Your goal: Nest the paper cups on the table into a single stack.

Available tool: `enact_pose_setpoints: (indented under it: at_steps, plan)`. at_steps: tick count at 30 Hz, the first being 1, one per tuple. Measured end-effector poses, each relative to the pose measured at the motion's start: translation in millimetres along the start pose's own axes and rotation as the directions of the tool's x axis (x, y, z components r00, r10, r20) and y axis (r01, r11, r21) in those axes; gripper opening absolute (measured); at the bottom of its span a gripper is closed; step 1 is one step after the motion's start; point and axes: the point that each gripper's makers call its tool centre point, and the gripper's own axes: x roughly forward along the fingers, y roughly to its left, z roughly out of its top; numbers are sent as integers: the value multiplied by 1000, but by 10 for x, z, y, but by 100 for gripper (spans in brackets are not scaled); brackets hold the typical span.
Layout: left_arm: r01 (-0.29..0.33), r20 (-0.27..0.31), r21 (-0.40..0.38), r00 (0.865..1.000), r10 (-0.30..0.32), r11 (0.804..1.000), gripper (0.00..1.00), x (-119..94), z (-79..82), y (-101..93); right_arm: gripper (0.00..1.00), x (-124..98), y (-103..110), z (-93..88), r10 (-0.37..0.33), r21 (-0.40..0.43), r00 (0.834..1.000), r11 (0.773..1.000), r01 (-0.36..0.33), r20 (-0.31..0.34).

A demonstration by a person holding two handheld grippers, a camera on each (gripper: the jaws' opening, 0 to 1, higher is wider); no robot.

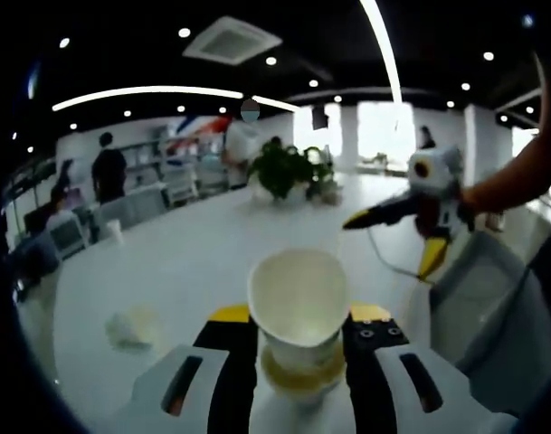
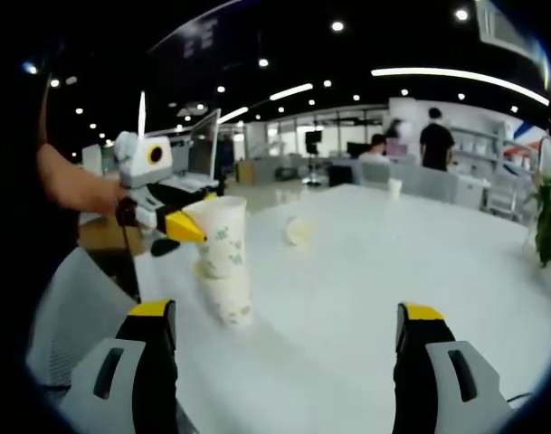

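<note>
1. left gripper: a paper cup is pinched between its jaws, seated into the stack of nested cups on the white table.
2. right gripper: jaws are spread wide and nothing is held; it hangs right of the stack.
3. a loose cup lies on its side farther across the table, and another cup stands at the far edge.
4. step judged: nesting of the held cup; next, the loose cup would need fetching.

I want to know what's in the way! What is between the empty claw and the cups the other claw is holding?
Nothing: bare white table lies between the right claw and the cups, in the right gripper view.
</note>
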Motion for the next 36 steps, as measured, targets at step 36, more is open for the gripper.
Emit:
enact_pose_setpoints:
  at_steps: [36]
  plan:
    - [32,-118,-19,992,-34,999,37,123,-428,-59,100,19,-33,-25,2,0,1000,1000,-2,-17]
